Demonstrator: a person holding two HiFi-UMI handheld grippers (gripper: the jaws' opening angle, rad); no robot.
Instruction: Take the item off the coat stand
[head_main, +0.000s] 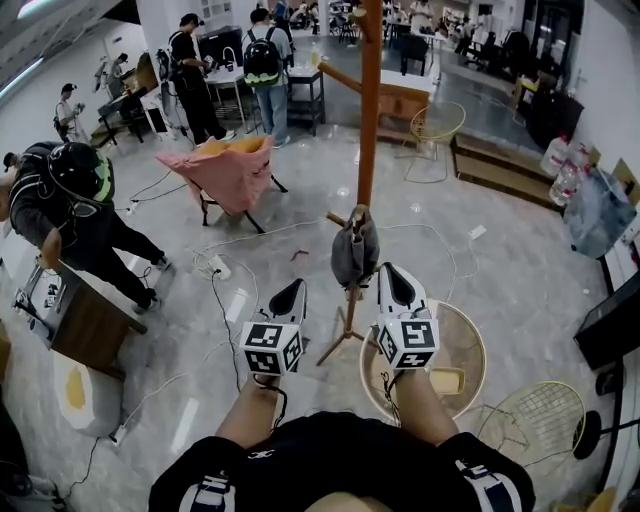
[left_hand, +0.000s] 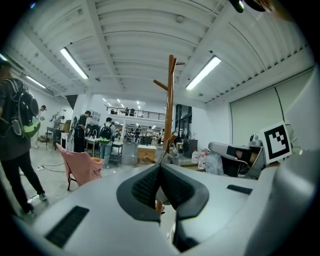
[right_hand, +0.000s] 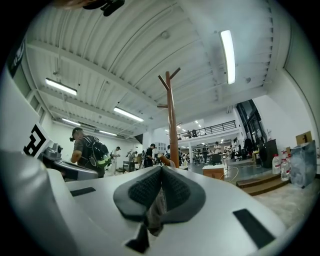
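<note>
The grey fabric item (head_main: 354, 252) hangs from a short lower peg of the coat stand (head_main: 370, 110), partway down its pole and on the side facing the person. The coat stand is the tallest thing here, an orange-brown wooden pole on splayed legs in the middle of the pale, glossy floor (head_main: 300, 225). A pink folding chair (head_main: 232, 172) stands well apart to the left of the stand, and a round wicker seat (head_main: 473, 350) sits just right of its legs. Several people work at tables near the far edge of the floor.

The right gripper (head_main: 388, 272) reaches the item's right side. In the right gripper view its pads are pressed together, with a fold of the grey fabric caught between them and hanging below. The left gripper (head_main: 295, 288) is held just left of the stand's legs, apart from the item, its jaws closed together with nothing in them.
</note>
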